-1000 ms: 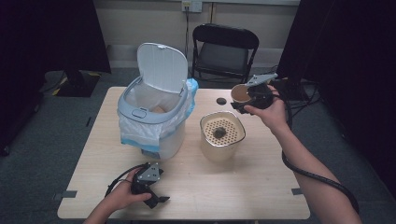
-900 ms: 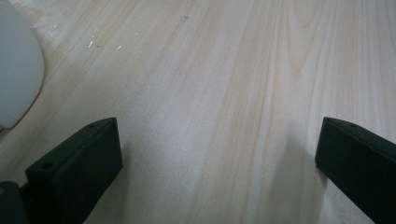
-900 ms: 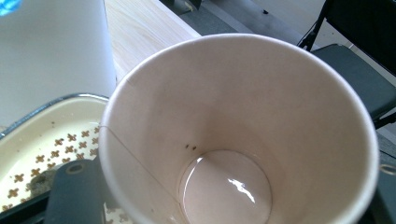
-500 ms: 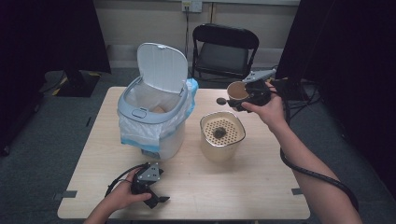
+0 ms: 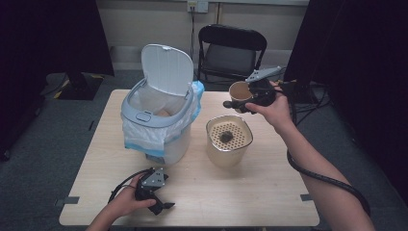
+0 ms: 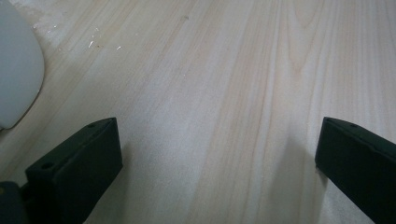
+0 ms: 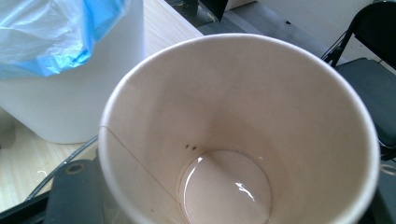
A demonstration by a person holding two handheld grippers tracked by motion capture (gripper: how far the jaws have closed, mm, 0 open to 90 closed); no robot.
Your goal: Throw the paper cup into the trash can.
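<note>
High view: right gripper held up in the air over the far right part of the table, w/ a paper cup clamped between its jaws, cup's mouth tipped toward the camera. Cup sits above and behind the beige container w/ a perforated strainer top and a dark lump on it. To the left of that, a white bin w/ lid up, lined w/ a blue-edged plastic bag; something tan inside (can't tell what). Left gripper rests low at the near left edge of the table, in the person's hand, well apart from the bin. Black folding chair behind the table.

Left gripper view: both black jaws stand wide apart, nothing between them, just bare pale wood table under them. A bit of a white rounded edge at the far left, prob. the bin's base.

Right gripper view: looking straight down into the cup, which sits between the jaws and is gripped by them. A little thin pale liquid pooled at the bottom, a couple of dark specks on the inner wall. Bin w/ blue bag behind at left, chair at right
</note>
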